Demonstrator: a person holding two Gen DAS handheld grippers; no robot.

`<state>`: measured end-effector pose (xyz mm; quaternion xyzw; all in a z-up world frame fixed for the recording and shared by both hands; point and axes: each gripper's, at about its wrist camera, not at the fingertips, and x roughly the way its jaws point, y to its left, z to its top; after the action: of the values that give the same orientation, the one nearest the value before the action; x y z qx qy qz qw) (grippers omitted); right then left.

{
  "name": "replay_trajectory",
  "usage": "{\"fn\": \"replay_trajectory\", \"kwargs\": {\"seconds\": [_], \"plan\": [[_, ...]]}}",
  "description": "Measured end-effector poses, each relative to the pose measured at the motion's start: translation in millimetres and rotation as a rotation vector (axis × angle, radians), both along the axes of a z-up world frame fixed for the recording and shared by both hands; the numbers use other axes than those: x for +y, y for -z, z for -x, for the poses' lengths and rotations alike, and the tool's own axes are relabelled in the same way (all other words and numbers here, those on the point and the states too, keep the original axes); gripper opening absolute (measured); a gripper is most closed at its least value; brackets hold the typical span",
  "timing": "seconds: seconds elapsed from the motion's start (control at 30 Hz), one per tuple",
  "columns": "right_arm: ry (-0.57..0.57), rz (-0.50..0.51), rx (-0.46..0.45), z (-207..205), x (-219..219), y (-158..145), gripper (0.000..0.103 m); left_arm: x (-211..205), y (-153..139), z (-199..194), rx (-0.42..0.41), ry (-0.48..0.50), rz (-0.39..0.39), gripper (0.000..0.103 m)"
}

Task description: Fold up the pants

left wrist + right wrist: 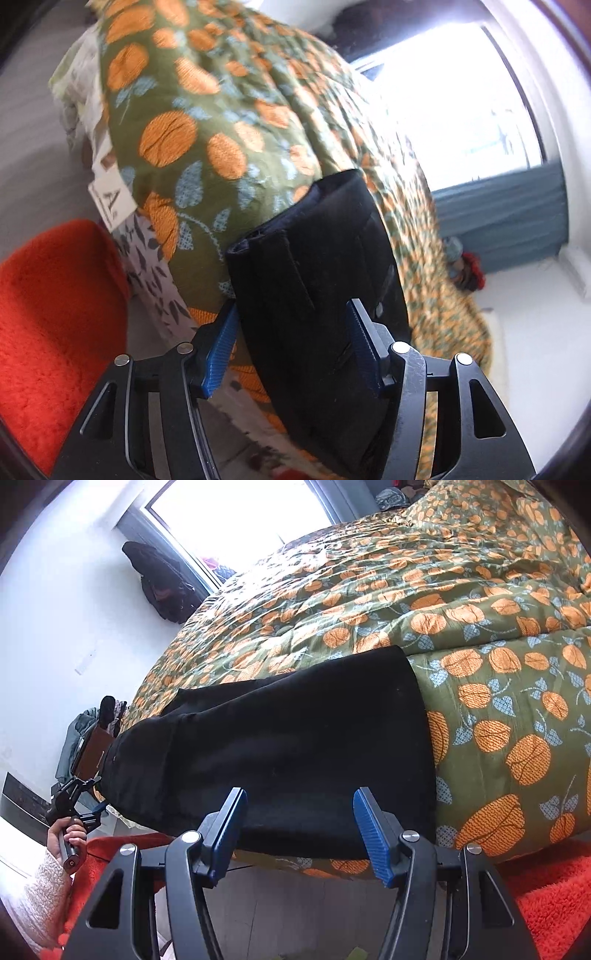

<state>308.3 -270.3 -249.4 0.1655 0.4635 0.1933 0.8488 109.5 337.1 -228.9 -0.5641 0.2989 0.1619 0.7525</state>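
Black pants [295,738] lie along the near edge of a bed and hang a little over its side. In the left wrist view the waistband end of the pants [317,280] fills the middle. My left gripper [291,317] is open, its blue pads on either side of the waistband end. My right gripper [299,805] is open and empty, with the leg end of the pants between and just beyond its pads. The left gripper also shows in the right wrist view [79,805], held by a hand at the far end of the pants.
The bed is covered by a green quilt with orange fruit print [443,609]. An orange shaggy rug [55,332] lies on the floor beside the bed. A bright window [461,103] and dark clothes hanging on the wall [162,579] are beyond.
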Motion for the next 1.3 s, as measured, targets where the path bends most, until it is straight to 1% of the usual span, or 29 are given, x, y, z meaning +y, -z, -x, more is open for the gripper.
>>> {"fn": "replay_trajectory", "kwargs": {"seconds": [0.07,0.13,0.17,0.2,0.23,0.27,0.3,0.33,0.37,0.4,0.43,0.5,0.57,0.6,0.67,0.73,0.77,0.8,0.87,0.93,1.0,1.03,1.07,1.1,1.13,1.17,1.2,1.27,1.3], "plan": [[-0.006,0.001,0.009,-0.9,1.4,2.6,0.06,4.3,12.8,-7.1,-0.004,-0.005,0.042,0.06],[-0.016,0.002,0.008,-1.1,4.2,2.3,0.06,2.9,15.9,-9.3,-0.009,-0.01,0.053,0.059],[-0.025,0.006,0.001,-0.4,6.6,0.5,0.06,0.4,10.9,-9.9,-0.007,-0.012,0.028,0.049],[-0.039,0.018,-0.01,1.0,10.4,-2.6,0.06,-1.2,7.0,-10.5,0.0,-0.01,0.005,0.037],[-0.055,0.04,-0.02,2.6,16.3,-6.6,0.06,-4.4,-1.0,-9.0,-0.015,0.004,-0.023,0.02],[-0.083,0.064,-0.036,4.5,24.5,-11.5,0.06,-7.3,-6.3,-10.0,-0.031,0.016,-0.031,0.018],[-0.135,0.082,-0.054,5.0,39.0,-18.9,0.06,-9.0,-13.2,-8.9,-0.034,0.028,-0.046,0.017],[-0.177,0.086,-0.056,4.2,51.2,-22.4,0.055,-11.5,-21.2,-8.7,-0.038,0.045,-0.071,0.016],[-0.235,0.089,-0.051,-0.2,67.6,-26.9,0.045,-12.7,-27.0,-8.6,-0.04,0.057,-0.091,0.016],[-0.309,0.094,-0.055,-7.7,92.1,-34.1,0.04,-14.2,-32.5,-9.5,-0.041,0.068,-0.112,0.016],[-0.35,0.097,-0.062,-13.5,107.8,-38.2,0.034,-16.1,-36.7,-11.5,-0.045,0.075,-0.125,0.015],[-0.446,0.097,-0.05,-38.0,153.0,-43.2,0.031,-17.7,-42.0,-13.7,-0.056,0.08,-0.135,0.015],[-0.471,0.071,-0.025,-62.5,182.1,-37.3,0.027,-19.6,-44.8,-13.6,-0.068,0.085,-0.139,0.015],[-0.467,0.063,-0.008,-81.6,200.4,-29.5,0.027,-20.7,-43.6,-12.4,-0.074,0.086,-0.139,0.015],[-0.443,0.034,0.059,-108.7,219.5,-8.2,0.027,-21.8,-47.9,-12.3,-0.091,0.096,-0.145,0.015],[-0.414,-0.022,0.217,-133.1,236.6,30.7,0.027,-24.9,-54.5,-11.9,-0.096,0.115,-0.168,0.015],[-0.384,-0.024,0.278,-141.3,239.5,45.7,0.021,-26.8,-60.0,-11.3,-0.096,0.123,-0.177,0.015],[-0.365,-0.047,0.277,-144.8,237.8,45.4,0.019,-27.9,-63.3,-11.7,-0.093,0.133,-0.19,0.015],[-0.359,-0.124,0.246,-150.5,234.2,29.6,0.019,-30.4,-66.7,-11.3,-0.093,0.145,-0.211,0.015],[-0.33,-0.142,0.207,-161.1,232.2,11.0,0.019,-31.5,-65.8,-11.8,-0.094,0.143,-0.217,0.015],[-0.285,-0.142,0.209,-177.2,233.8,8.0,0.019,-31.4,-65.5,-12.5,-0.093,0.137,-0.209,0.015],[-0.263,-0.136,0.237,-186.7,236.3,15.1,0.021,-31.9,-67.3,-12.9,-0.095,0.138,-0.207,0.015],[-0.248,-0.13,0.312,-197.6,240.4,32.5,0.025,-32.5,-69.6,-12.8,-0.097,0.142,-0.208,0.015],[-0.245,-0.121,0.404,-205.0,244.5,52.5,0.026,-34.0,-73.8,-13.2,-0.102,0.151,-0.215,0.015],[-0.237,-0.122,0.438,-209.0,244.6,62.4,0.025,-37.8,-81.1,-14.1,-0.113,0.169,-0.231,0.015],[-0.214,-0.137,0.418,-211.5,242.2,61.7,0.024,-42.3,-88.0,-14.7,-0.118,0.183,-0.252,0.015],[-0.189,-0.159,0.358,-210.5,236.1,51.5,0.026,-51.4,-101.3,-16.6,-0.129,0.212,-0.294,0.015],[-0.194,-0.23,0.248,-201.5,219.2,23.9,0.028,-67.2,-120.1,-20.5,-0.147,0.258,-0.351,0.015],[-0.213,-0.263,0.193,-194.5,206.3,8.0,0.029,-85.2,-136.3,-25.1,-0.165,0.304,-0.402,0.015]]}}
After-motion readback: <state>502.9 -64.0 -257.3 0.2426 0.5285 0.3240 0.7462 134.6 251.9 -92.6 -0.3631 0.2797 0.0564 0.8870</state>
